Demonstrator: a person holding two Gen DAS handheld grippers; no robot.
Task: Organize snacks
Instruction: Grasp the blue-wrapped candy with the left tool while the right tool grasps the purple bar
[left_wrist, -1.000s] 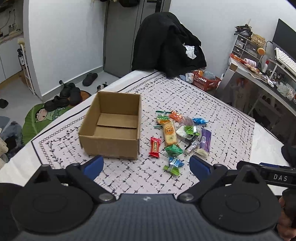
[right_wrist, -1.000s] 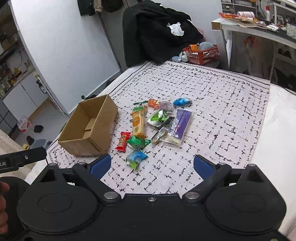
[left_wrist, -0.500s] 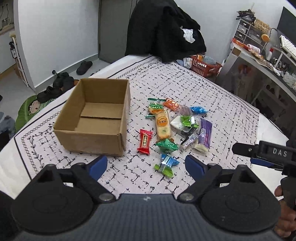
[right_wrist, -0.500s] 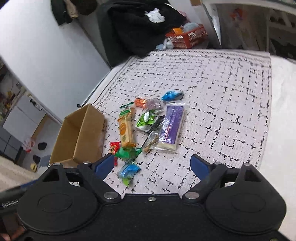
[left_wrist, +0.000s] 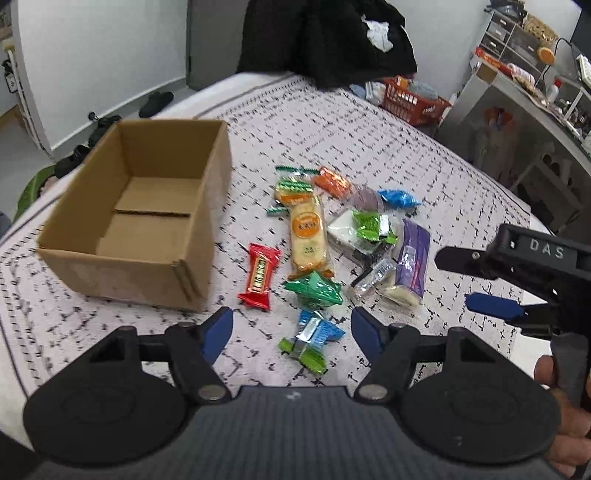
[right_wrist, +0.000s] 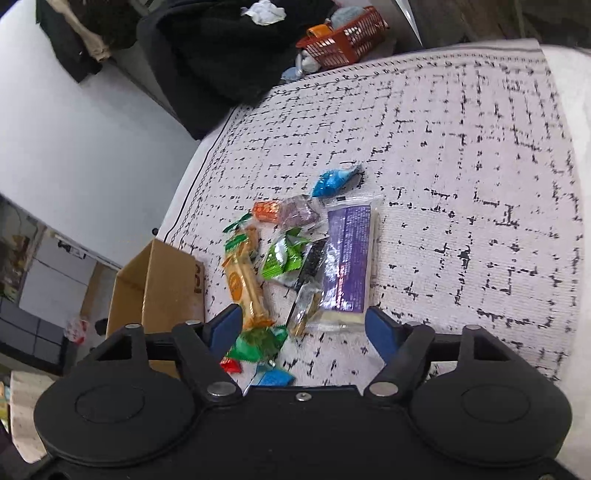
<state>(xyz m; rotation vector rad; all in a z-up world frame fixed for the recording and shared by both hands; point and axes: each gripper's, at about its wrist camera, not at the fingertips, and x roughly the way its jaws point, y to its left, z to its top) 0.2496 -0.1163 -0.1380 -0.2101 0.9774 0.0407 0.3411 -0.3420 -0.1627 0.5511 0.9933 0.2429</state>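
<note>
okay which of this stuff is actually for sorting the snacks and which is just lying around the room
For the job: cardboard box, red candy bar, long orange cracker pack, purple packet, green wrapped snack.

Just lying about: black clothing pile, red basket, shoes.

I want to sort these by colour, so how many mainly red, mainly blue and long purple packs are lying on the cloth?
Red: 1, the red snack
Blue: 2, the plain blue snack and the blue snack with green ends
Purple: 1, the long purple pack
Total: 4
</note>
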